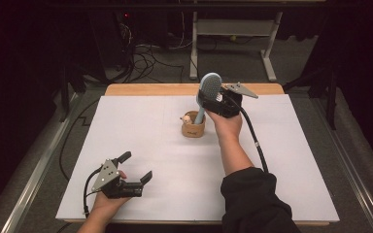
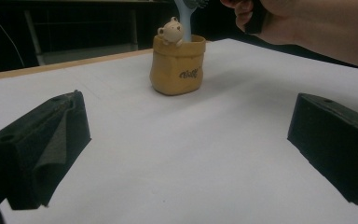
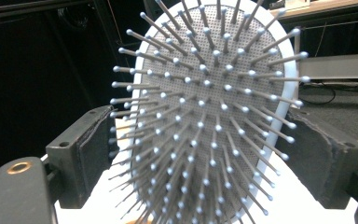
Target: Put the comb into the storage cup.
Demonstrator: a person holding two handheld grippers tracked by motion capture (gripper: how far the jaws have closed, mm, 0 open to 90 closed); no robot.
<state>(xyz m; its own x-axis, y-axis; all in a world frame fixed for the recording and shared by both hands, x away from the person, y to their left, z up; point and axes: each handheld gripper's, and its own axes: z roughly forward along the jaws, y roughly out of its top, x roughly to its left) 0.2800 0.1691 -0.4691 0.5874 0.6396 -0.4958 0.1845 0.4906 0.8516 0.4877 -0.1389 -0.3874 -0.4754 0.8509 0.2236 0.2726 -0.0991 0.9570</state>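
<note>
Nearest the person, well short of the yellow pot (image 1: 193, 128), the left gripper (image 1: 135, 167) rests on the white table (image 1: 281, 160) with its jaws spread wide and nothing between them; its own view alone shows the bear figure (image 2: 170, 31) on the pot's rim. At the pot, the right gripper (image 1: 205, 99) has its jaws closed against the edges of the pale blue hairbrush (image 3: 209, 116), whose handle stands in the pot, and only the right gripper view shows the bristle face. Beyond the pot lie grey floor, tangled cables (image 1: 143, 60) and a white desk frame (image 1: 233, 29).
</note>
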